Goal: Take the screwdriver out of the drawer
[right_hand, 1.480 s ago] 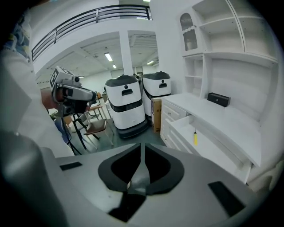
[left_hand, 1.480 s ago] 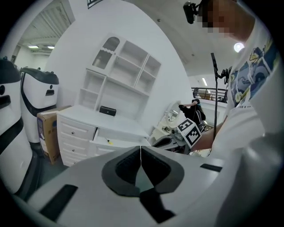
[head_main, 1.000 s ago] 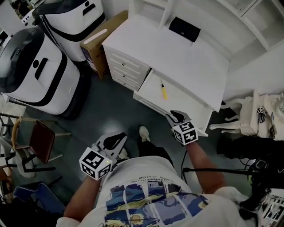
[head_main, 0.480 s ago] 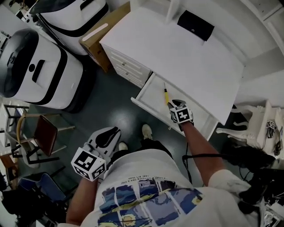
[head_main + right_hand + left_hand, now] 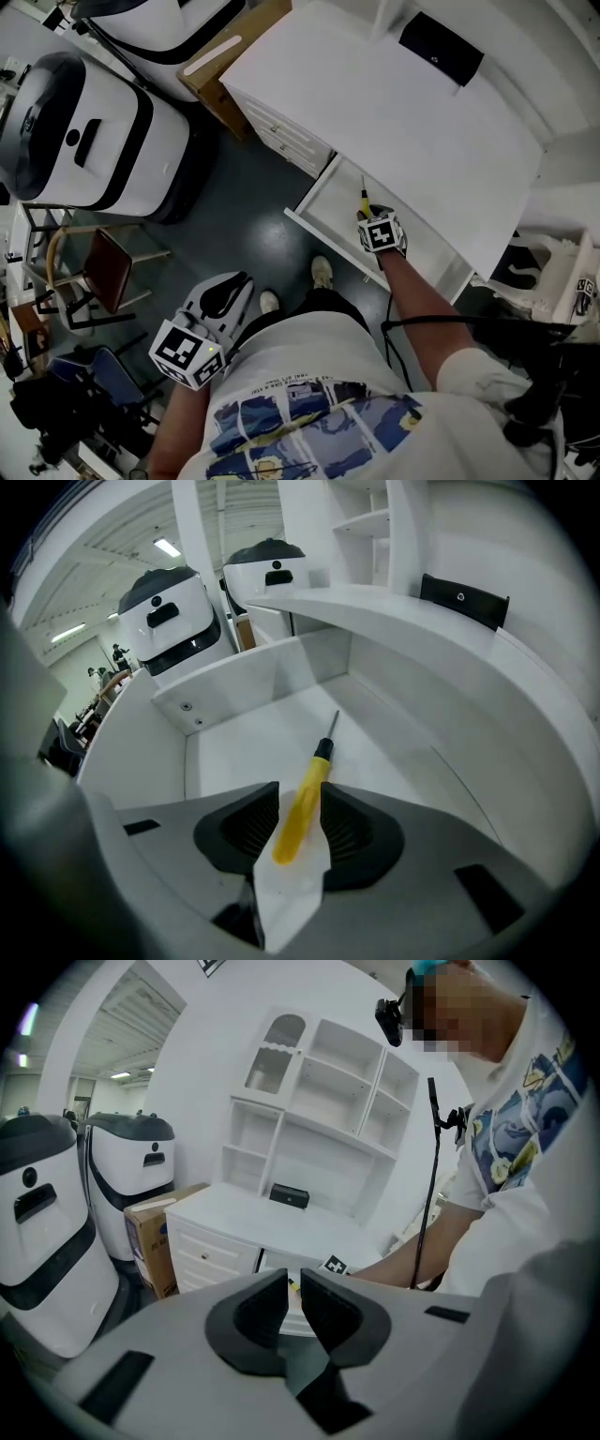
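A yellow-handled screwdriver (image 5: pixel 364 199) lies on the floor of the open white drawer (image 5: pixel 309 220), shaft pointing toward the desk. My right gripper (image 5: pixel 367 215) reaches down into the drawer. In the right gripper view its jaws are opening and straddle the screwdriver's handle (image 5: pixel 305 803), with no pad pressing on it. My left gripper (image 5: pixel 232 284) hangs low beside the person's body, away from the drawer. In the left gripper view the left gripper (image 5: pixel 292 1283) has its jaws parted by a narrow gap with nothing between them.
The drawer belongs to a white desk (image 5: pixel 394 103) with a black box (image 5: pixel 441 49) on top and small drawers (image 5: pixel 281 127) at its left. White robot units (image 5: pixel 84 141), a cardboard box (image 5: pixel 230 56) and a chair (image 5: pixel 103 272) stand to the left.
My right gripper has dropped from the drawer's front edge down into the drawer and now sits over the screwdriver's handle. The left gripper has shifted slightly.
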`<action>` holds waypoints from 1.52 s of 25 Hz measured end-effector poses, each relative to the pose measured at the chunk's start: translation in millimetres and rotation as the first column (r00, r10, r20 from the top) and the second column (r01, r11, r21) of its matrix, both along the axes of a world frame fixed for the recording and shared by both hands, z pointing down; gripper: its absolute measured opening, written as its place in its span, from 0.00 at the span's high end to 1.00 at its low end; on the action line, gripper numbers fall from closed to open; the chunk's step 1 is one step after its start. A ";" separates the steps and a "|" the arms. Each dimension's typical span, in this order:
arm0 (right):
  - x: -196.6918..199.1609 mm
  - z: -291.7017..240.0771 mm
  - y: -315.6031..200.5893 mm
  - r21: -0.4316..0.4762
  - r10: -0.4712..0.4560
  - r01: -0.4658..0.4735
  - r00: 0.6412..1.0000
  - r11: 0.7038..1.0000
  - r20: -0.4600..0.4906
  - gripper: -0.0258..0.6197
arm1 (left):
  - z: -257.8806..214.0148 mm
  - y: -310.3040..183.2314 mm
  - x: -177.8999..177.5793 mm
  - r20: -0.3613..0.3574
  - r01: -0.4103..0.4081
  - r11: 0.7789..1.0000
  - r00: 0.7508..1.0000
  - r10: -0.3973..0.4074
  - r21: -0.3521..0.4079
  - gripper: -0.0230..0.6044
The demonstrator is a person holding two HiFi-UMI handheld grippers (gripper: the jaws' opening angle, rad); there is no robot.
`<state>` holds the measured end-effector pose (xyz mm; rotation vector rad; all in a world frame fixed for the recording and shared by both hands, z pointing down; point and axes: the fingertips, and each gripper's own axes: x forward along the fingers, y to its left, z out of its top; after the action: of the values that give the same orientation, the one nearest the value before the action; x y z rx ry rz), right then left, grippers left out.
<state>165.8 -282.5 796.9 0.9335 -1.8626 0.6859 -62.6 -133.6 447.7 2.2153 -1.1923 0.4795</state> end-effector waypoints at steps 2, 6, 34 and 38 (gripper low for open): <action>-1.0 10.8 2.1 -0.012 0.009 -0.009 1.000 1.000 -0.004 0.72 | -0.4 -1.0 -1.5 0.004 0.008 1.000 1.000 -0.008 -0.008 0.91; -5.6 16.3 3.9 -0.037 0.023 -0.023 1.000 0.999 -0.005 0.75 | 1.6 -3.4 -4.8 0.010 0.009 1.000 1.000 -0.009 -0.021 0.91; 8.6 -7.7 1.2 0.019 0.094 -0.093 0.994 0.996 -0.050 0.82 | -5.9 19.9 -41.4 -0.013 0.021 0.999 1.000 -0.021 0.038 0.91; 10.3 -30.6 7.7 0.036 0.099 -0.097 0.993 0.995 -0.061 0.82 | -9.1 28.4 -47.1 -0.039 0.014 0.998 0.999 -0.012 0.055 0.91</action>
<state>176.1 -274.8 766.3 1.0622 -1.7868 0.6790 -109.7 -105.2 438.7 2.2516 -1.2122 0.4020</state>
